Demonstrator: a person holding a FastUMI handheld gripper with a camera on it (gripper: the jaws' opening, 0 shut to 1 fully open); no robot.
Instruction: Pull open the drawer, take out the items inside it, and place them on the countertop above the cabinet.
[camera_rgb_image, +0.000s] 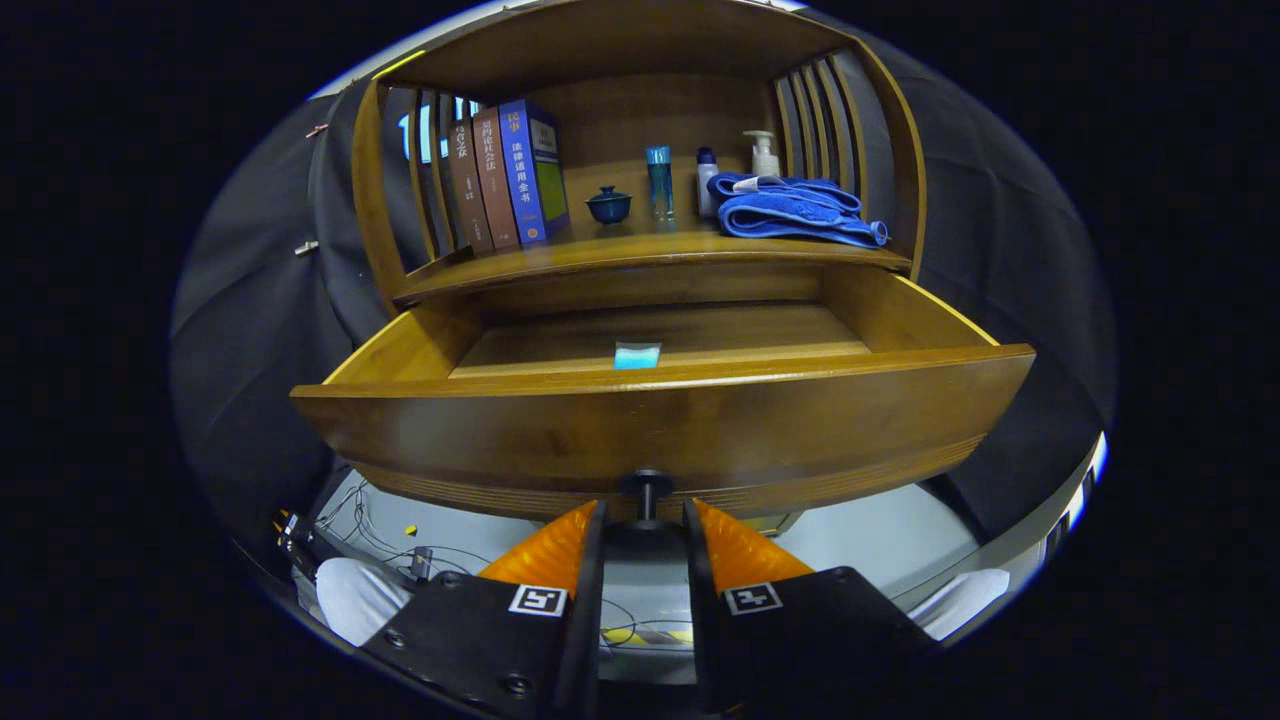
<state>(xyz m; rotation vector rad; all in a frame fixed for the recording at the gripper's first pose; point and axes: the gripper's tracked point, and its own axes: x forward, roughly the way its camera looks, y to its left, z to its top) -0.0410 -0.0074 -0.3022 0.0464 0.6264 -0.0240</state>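
Note:
The wooden drawer (660, 420) stands pulled far out of the cabinet toward me. Inside it, near the front wall, lies a small light-blue flat packet (637, 354) on the drawer floor; the front wall hides its lower part. The dark round drawer knob (647, 488) sticks out of the drawer front, and my gripper (645, 512) is shut on it, one finger pressing each side. The countertop (640, 250) runs just above and behind the open drawer.
On the countertop stand several books (505, 175) at the left, a dark blue lidded cup (609, 205), a blue bottle (659, 180), a white bottle (706, 180), a pump bottle (764, 152) and a folded blue towel (795, 210). Cables (380, 540) lie on the grey floor below.

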